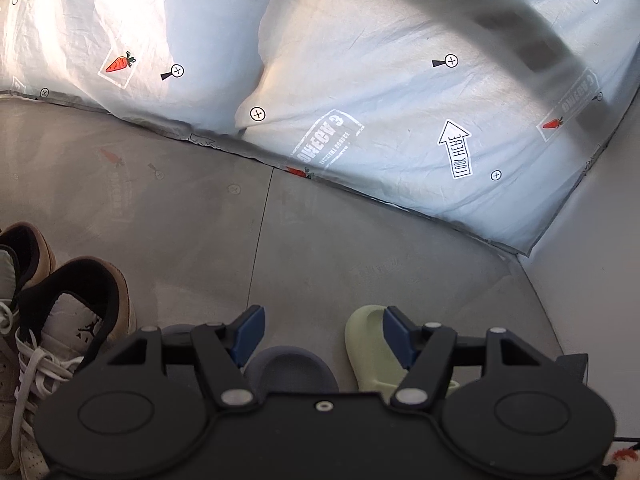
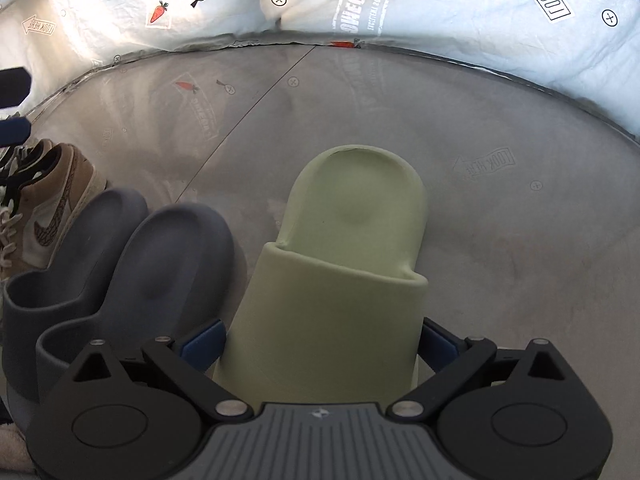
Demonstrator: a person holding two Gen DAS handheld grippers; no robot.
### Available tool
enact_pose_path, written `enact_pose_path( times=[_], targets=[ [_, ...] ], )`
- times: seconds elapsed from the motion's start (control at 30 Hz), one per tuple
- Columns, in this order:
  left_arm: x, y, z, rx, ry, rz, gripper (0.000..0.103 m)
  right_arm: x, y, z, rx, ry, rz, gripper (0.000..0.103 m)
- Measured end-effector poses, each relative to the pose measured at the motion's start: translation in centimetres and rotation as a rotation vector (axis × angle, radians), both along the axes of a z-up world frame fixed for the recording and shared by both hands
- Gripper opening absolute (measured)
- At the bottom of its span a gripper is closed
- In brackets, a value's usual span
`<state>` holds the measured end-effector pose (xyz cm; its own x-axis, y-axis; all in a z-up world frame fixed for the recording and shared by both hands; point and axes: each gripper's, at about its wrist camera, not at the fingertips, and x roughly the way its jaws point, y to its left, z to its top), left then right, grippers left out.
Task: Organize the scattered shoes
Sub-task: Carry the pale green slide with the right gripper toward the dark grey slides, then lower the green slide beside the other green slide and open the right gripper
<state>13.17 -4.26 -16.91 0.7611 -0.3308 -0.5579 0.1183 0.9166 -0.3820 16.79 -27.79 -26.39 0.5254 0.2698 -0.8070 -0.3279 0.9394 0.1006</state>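
A pale green slide (image 2: 344, 264) lies on the grey floor with its heel pointing away. My right gripper (image 2: 320, 340) stands very wide, its blue pads (image 2: 202, 344) against both sides of the strap. Left of the green slide sits a pair of dark grey slides (image 2: 160, 264), and beyond them tan sneakers (image 2: 56, 200) with white laces. My left gripper (image 1: 324, 336) is open with nothing in it, above the heels of a grey slide (image 1: 290, 372) and the green slide (image 1: 366, 344). The tan sneakers (image 1: 68, 312) are at its left.
A white printed sheet (image 1: 360, 80) with carrots and arrows bulges up along the far edge of the floor (image 1: 320, 248). A dark blurred bar (image 1: 532, 36) crosses the upper right of the left wrist view. A small fuzzy object (image 1: 624, 460) shows at the bottom right corner.
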Motion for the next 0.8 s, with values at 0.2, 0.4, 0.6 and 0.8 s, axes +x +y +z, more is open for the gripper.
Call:
enact_pose_path(
  times=[0.2, 0.4, 0.6, 0.8],
  targets=[
    [-1.3, 0.2, -0.1, 0.019, 0.007, -0.043, 0.066, -5.2, -0.2, -0.7, 0.003, 0.012, -0.018, 0.096],
    [-2.5, 0.2, -0.6, 0.042, 0.028, -0.085, 0.066, -8.4, 0.2, -0.7, 0.0, 0.023, -0.048, 0.096],
    [-3.3, 0.5, -1.5, 0.054, 0.058, -0.096, 0.066, -10.0, 0.6, -1.0, -0.01, 0.03, -0.06, 0.097],
    [-4.2, 0.5, -2.1, 0.074, 0.07, -0.095, 0.066, -11.3, 0.9, -0.9, -0.029, 0.005, -0.057, 0.098]
  ],
)
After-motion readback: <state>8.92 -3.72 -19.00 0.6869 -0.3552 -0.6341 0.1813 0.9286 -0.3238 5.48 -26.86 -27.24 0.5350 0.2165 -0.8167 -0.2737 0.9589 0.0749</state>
